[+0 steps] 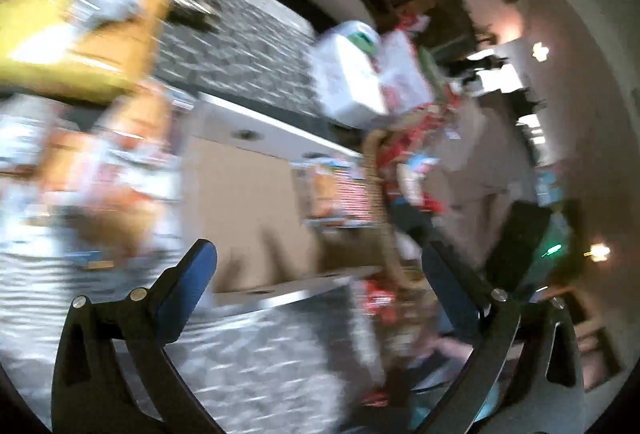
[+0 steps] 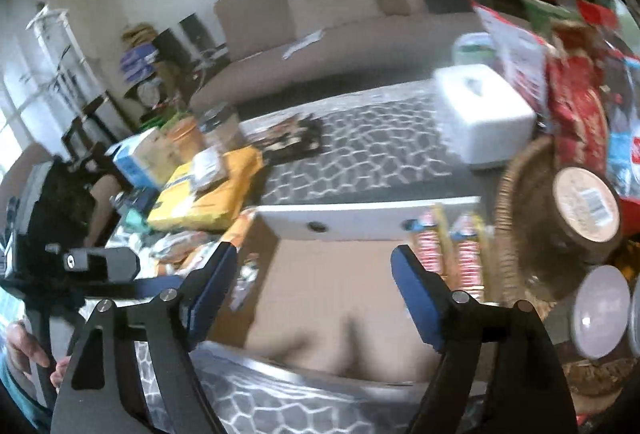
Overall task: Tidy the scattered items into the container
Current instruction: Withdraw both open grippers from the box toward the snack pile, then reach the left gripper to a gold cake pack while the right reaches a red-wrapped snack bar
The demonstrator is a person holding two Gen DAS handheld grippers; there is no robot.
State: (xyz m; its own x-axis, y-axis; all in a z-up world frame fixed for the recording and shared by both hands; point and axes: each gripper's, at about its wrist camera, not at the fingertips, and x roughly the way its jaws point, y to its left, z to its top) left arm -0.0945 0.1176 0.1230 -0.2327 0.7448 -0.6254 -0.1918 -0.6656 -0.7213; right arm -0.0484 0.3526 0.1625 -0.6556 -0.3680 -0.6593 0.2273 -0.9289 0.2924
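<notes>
An open box [image 2: 340,298] with a brown inside and grey patterned walls lies below both grippers; it also shows blurred in the left wrist view [image 1: 248,210]. My right gripper [image 2: 316,266] is open and empty above it. My left gripper [image 1: 316,266] is open and empty, tilted, over the box's near wall. Scattered items lie around: a yellow packet [image 2: 200,202], orange snack bags [image 2: 188,254], red striped packs [image 2: 448,254], a round tub [image 2: 586,204] in a wicker basket [image 2: 508,194]. The left gripper also shows at the left of the right wrist view [image 2: 100,262].
A white tissue box [image 2: 484,114] stands on the grey patterned rug [image 2: 360,150]. Red and blue snack bags [image 2: 580,106] pile at the right. Round lids [image 2: 600,310] lie at the lower right. A beige sofa [image 2: 340,6] is behind.
</notes>
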